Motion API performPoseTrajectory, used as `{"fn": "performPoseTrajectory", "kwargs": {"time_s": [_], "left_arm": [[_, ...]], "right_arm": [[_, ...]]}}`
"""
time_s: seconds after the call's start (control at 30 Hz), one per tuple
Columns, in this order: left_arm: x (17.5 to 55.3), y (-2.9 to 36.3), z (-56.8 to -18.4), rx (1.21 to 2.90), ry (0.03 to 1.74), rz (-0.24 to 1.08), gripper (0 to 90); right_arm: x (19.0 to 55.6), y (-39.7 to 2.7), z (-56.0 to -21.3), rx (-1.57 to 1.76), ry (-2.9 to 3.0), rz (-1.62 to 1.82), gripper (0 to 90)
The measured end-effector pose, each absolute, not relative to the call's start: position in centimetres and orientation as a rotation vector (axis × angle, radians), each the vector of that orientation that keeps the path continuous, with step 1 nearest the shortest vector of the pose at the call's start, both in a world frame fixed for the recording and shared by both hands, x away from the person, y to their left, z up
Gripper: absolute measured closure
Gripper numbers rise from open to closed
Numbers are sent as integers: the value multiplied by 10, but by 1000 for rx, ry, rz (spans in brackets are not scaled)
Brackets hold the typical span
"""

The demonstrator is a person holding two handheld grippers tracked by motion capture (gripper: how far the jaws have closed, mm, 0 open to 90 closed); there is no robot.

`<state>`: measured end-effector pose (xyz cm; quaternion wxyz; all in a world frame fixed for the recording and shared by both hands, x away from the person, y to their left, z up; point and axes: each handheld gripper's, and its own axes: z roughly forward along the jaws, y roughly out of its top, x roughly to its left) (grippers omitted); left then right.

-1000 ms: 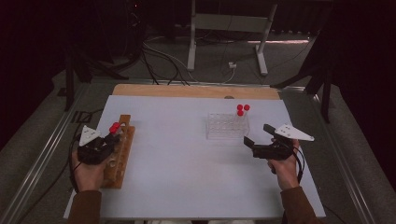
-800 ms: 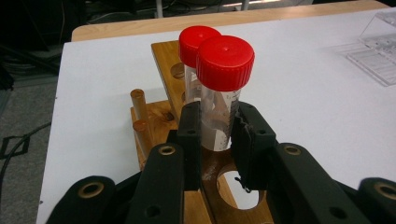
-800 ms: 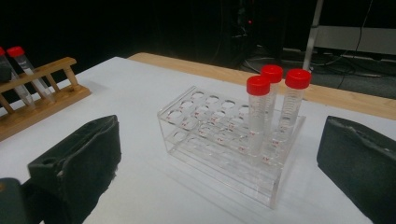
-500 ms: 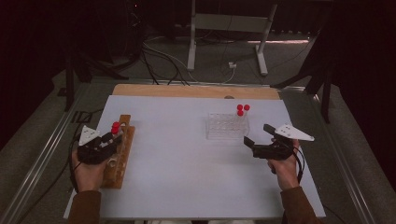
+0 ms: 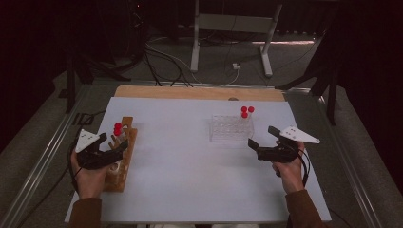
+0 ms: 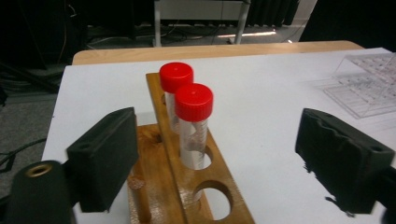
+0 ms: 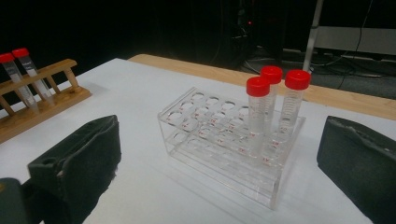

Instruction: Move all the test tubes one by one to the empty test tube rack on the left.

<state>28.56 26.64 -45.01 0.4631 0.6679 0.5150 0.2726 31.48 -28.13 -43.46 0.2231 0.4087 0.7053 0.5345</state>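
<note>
- My left gripper (image 6: 205, 154) has just been spreading its matte black foam-faced jaws; they stand wide now, pressing on nothing, with the nearer red-capped tube (image 6: 193, 123) between them but untouched.
- That clear plastic tube stands upright in a round hole of the varnished wooden rack (image 6: 187, 186), a second red-capped tube (image 6: 174, 88) just behind it.
- The wooden rack sits at the left of the white table (image 5: 190, 156).
- My right gripper (image 7: 219, 163) is also wide, holding nothing, facing the clear acrylic rack (image 7: 224, 154).
- Three capped tubes (image 7: 271, 107) stand clustered at one corner of it.
</note>
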Motion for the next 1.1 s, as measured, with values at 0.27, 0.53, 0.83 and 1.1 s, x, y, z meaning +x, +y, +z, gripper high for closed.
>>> {"fn": "performPoseTrajectory", "kwargs": {"time_s": [0.27,0.53,0.83,1.1], "left_arm": [[281,262,-450,1641,1245,646,15],[273,263,-443,1630,1220,660,11],[267,260,-436,1628,1208,659,10],[264,253,-431,1640,1178,652,10]], "right_arm": [[316,-279,-433,1123,1946,1468,0],[321,-274,-426,1124,1932,1455,0],[339,-270,-417,1157,1899,1425,0],[357,-265,-419,1192,1902,1357,31]]}}
